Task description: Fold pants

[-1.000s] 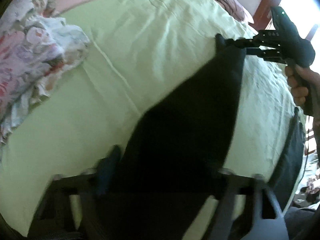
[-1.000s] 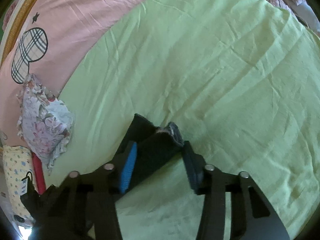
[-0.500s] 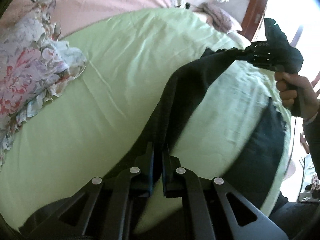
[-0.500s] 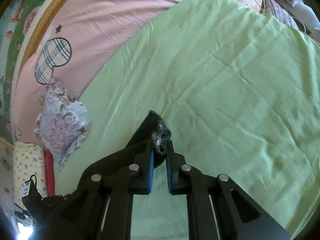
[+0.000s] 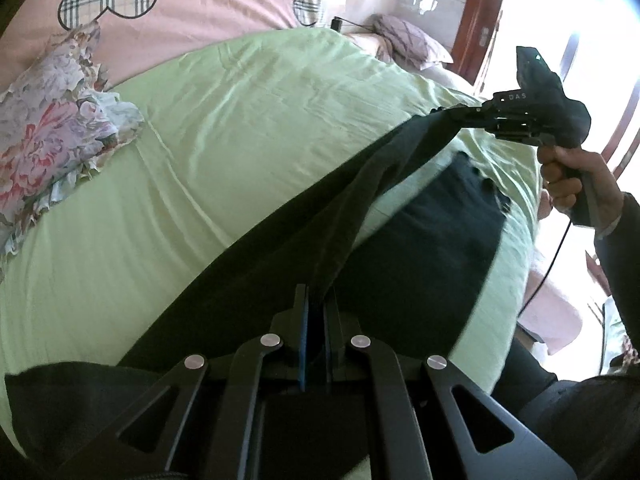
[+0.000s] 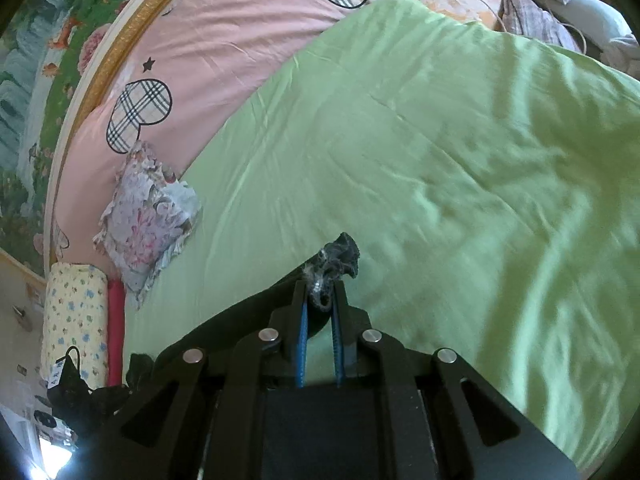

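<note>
The black pants lie on the green bedsheet, with one edge lifted and stretched taut between both grippers. My left gripper is shut on that edge at the bottom centre of the left wrist view. My right gripper is shut on the other end at the upper right there, held by a hand. In the right wrist view my right gripper pinches a bunched corner of the pants above the sheet.
A floral frilled cushion lies at the left edge of the green sheet, also in the right wrist view. A pink sheet with plaid hearts lies beyond. A purple pillow and a bright doorway sit at the far right.
Both grippers closed from open onto the pants edge a second ago, then lifted it. The cloth between them has risen off the bed and pulled taut into a narrow band.
</note>
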Available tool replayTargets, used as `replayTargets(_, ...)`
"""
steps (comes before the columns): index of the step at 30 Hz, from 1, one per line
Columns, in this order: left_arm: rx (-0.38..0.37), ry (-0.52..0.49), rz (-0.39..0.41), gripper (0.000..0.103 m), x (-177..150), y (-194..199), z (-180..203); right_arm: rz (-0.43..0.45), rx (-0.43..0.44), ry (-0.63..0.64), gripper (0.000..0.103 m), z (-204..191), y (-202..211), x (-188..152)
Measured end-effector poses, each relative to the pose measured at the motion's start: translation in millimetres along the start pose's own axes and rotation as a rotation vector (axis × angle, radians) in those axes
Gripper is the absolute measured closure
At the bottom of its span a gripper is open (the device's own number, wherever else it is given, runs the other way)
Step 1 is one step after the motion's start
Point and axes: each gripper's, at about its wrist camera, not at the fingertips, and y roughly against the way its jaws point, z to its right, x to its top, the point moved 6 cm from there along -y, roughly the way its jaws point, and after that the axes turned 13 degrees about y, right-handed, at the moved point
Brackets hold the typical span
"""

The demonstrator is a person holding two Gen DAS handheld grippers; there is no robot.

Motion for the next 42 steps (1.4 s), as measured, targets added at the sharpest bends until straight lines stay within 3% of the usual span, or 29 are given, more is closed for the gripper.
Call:
replayTargets(11, 0.001, 0.0, 0.028, 0.099, -39, 20, 16, 0.035, 0.011, 0.017, 0.092, -5, 45, -40)
replayTargets(16, 0.007, -0.017, 0.028, 0.099, -55, 17, 25, 0.044, -0.039, 0.063, 0.092, -7, 62, -58)
replayTargets(27, 0.047, -0.032, -0.001, 0.099, -78, -6, 27, -0.02, -0.139, 0.077, 0.092, 18, 43, -93)
replayTargets(36, 0.035, -0.001, -0.025, 0.095, -88, -22, 22, -0.05, -0.213, 0.129, 0.092, 18, 37, -104)
replayTargets(38, 0.035, 0.006, -0.022, 0.092, -88, -19, 21, -0.057, -0.223, 0.134, 0.087, 18, 39, -104)
replayTargets(40, 0.029, 0.016, -0.02, 0.089, -87, -18, 20, -0.061, -0.251, 0.112, 0.072, 21, 44, -105)
replayTargets(42, 0.013, 0.029, -0.023, 0.083, -88, -15, 20, -0.052, -0.252, 0.088, 0.063, 25, 51, -105)
